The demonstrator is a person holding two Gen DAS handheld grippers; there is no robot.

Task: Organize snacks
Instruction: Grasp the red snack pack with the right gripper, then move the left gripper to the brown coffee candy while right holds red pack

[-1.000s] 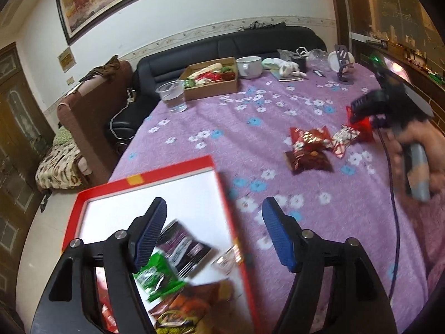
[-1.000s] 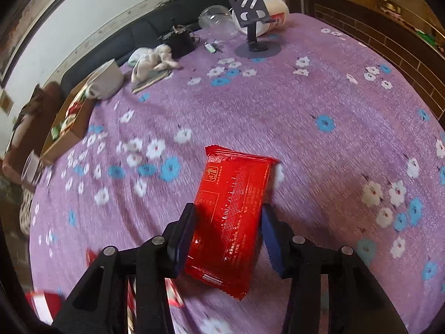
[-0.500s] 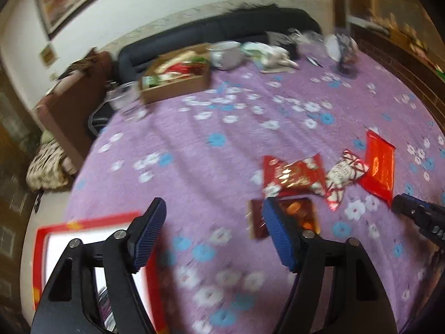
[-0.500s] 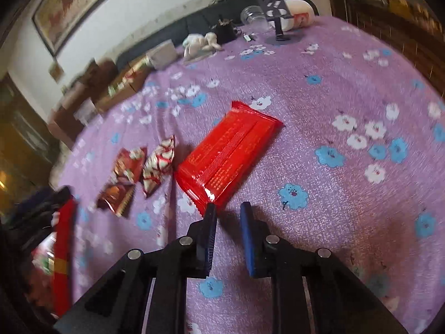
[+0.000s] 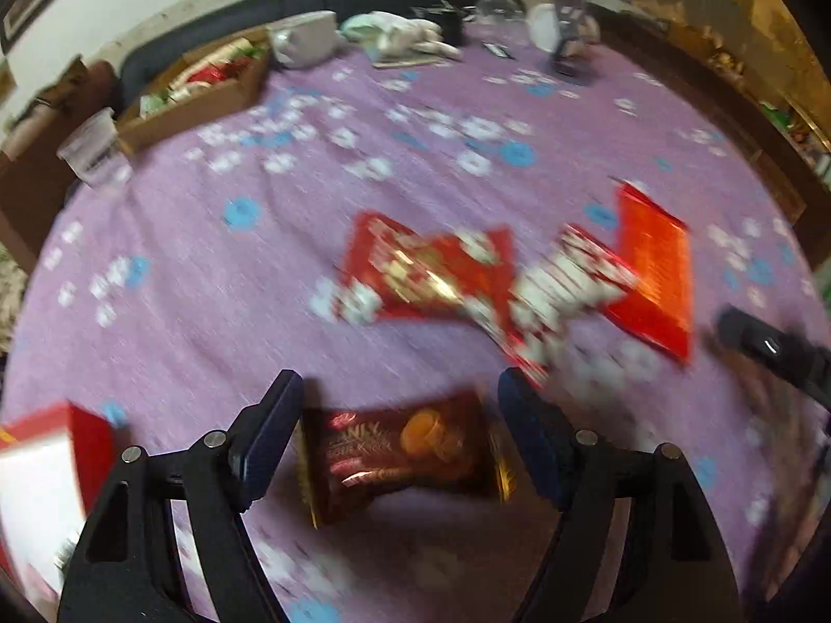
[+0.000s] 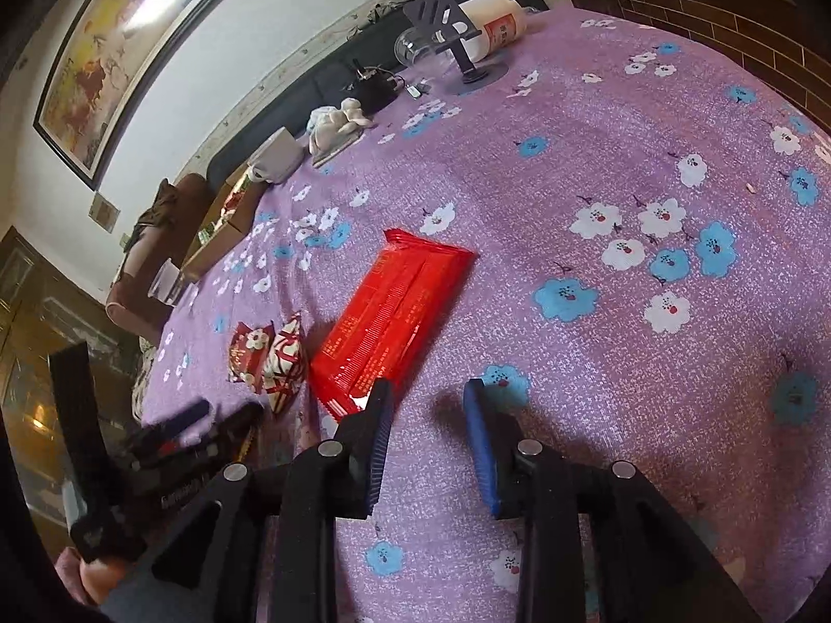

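My left gripper stands open low over the purple flowered tablecloth. A dark brown snack packet with an orange picture lies flat between its fingers; blur hides whether the pads touch it. Beyond it lie a red and gold packet, a red and white packet and a flat red packet. My right gripper is opening, with only cloth between its fingers. The flat red packet lies just ahead of its left fingertip.
A red tray with a white inside sits at the lower left. Along the far side are a cardboard box of snacks, a white mug, a plastic cup, a phone stand and a white bottle.
My left gripper swung right from over the red tray and came down around the brown packet. My right gripper let go of the flat red packet, drew back, nearly shut, then widened.
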